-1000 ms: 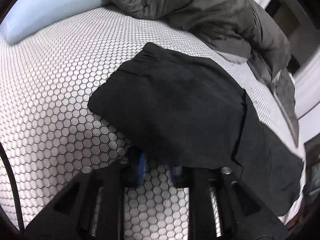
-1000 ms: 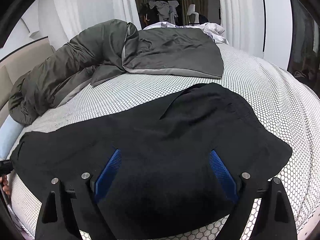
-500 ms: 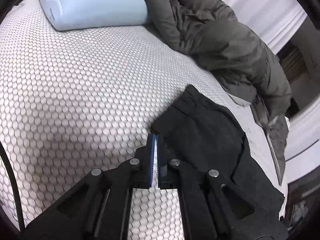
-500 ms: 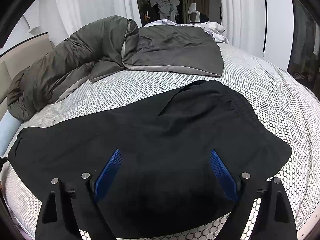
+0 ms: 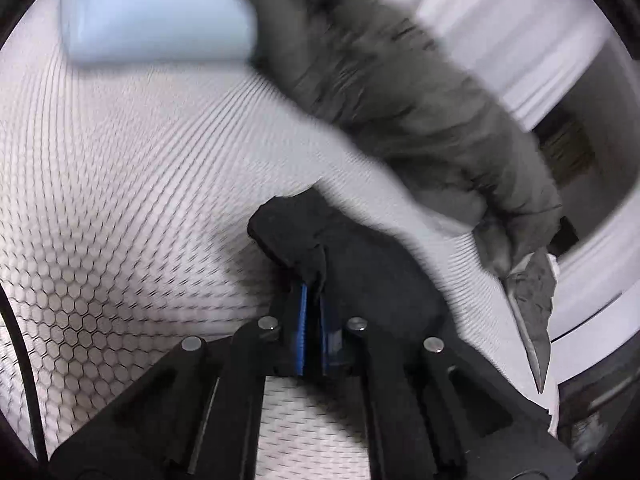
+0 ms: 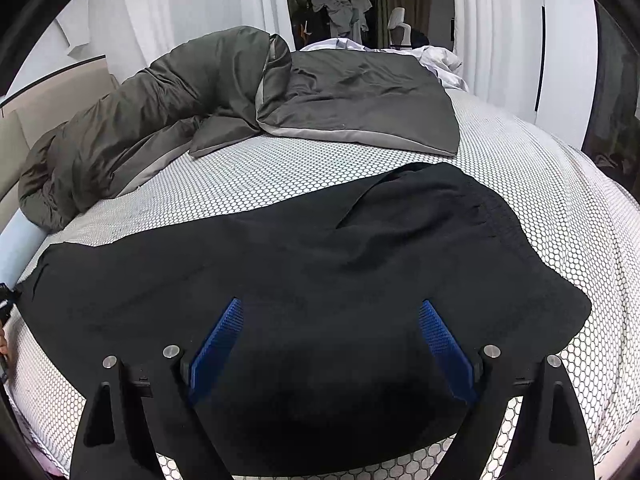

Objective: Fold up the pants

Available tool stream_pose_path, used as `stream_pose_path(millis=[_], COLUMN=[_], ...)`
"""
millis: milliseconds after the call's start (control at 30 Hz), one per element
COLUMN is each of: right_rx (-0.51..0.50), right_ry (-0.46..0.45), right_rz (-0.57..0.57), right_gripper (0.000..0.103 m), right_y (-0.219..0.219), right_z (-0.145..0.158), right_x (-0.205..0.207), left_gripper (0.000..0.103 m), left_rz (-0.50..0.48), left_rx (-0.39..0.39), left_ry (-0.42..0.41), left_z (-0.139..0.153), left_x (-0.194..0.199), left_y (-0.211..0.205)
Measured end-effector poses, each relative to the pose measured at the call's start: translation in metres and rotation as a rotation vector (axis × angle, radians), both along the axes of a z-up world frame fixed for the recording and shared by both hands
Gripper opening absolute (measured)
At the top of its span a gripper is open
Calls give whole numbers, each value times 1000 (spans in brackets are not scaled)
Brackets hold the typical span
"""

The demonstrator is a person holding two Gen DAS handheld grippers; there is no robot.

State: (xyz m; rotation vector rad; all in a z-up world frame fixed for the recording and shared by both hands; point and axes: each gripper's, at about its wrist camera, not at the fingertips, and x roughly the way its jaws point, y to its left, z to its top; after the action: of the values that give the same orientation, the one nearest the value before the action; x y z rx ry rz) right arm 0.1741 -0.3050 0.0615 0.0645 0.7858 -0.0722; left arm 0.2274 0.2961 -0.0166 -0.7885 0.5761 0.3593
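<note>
Black pants (image 6: 304, 280) are lying flat on the honeycomb-patterned bed (image 6: 560, 184), long axis running crosswise, leg hems nearest the pale blue pillow (image 5: 156, 12), waistband at the end farthest from it. Left gripper (image 5: 312, 300) is clenching a bunched hem corner at that pillow-side end, fabric pinched between its blue pads, view smeared with motion, so this hand looks nearer to carrying the fold. Right gripper (image 6: 332, 340) is hovering over the pants' middle, farther from the pillow, jaws spread wide, grasping nothing.
</note>
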Motion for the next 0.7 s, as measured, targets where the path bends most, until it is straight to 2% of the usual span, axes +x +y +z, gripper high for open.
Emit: stream_pose_path(millis=[67,133,167,233,267,300,333,367,400,433,467,500,533,567,633,700], right_rx=[1,0,0,-2,-3,-6,-12,-20,-29,-37,-38,-37,-31,-24,-12,-8], right_ry=[-1,-2,-1,-2,-2,-2,-3,-4,-6,-8,-8,-8,-6,-5,-2,-2], right_rz=[-8,-14,-16,-18,-16,-14,-10,-7,-6,-6,-7,-12,-21,-27,-36,-36], right_gripper=[91,91,91,91,91,91,91,91,91,91,91,91,91,91,91,91], right_y=[-3,-5,-6,-5,-5,-5,-5,-5,-6,-7,-9,-11,-14,-16,-18,-16], right_z=[0,0,0,0,0,0,1,1,1,2,2,2,2,2,1,1], right_x=[-1,-1,-2,-2,-2,-2,-3,-5,-6,-7,-8,-9,-8,-8,-7,-6], left_gripper=[2,2,2,6,14,24,30,43,62,73,89,90,90,88,84,75], left_rz=[-74,-215,-345,-494,-585,-623,-646,-630,-577,-508,-410,-302,-235,-170,-103,-87], left_rx=[40,37,35,51,65,64,60,54,50,48,37,13,-22,-102,-227,-355], left_ry=[-88,-172,-189,-175,-140,-114,-90,-87,-106,-122,-128,-107,-68,0,55,104], left_z=[32,57,67,71,69,68,66,65,63,61,56,46,35,16,-11,-42], left_x=[-8,-3,5,16,24,26,28,23,15,6,-6,-17,-25,-30,-31,-25], left_y=[-28,-67,-99,-141,-163,-172,-175,-169,-154,-139,-117,-95,-78,-55,-28,-11])
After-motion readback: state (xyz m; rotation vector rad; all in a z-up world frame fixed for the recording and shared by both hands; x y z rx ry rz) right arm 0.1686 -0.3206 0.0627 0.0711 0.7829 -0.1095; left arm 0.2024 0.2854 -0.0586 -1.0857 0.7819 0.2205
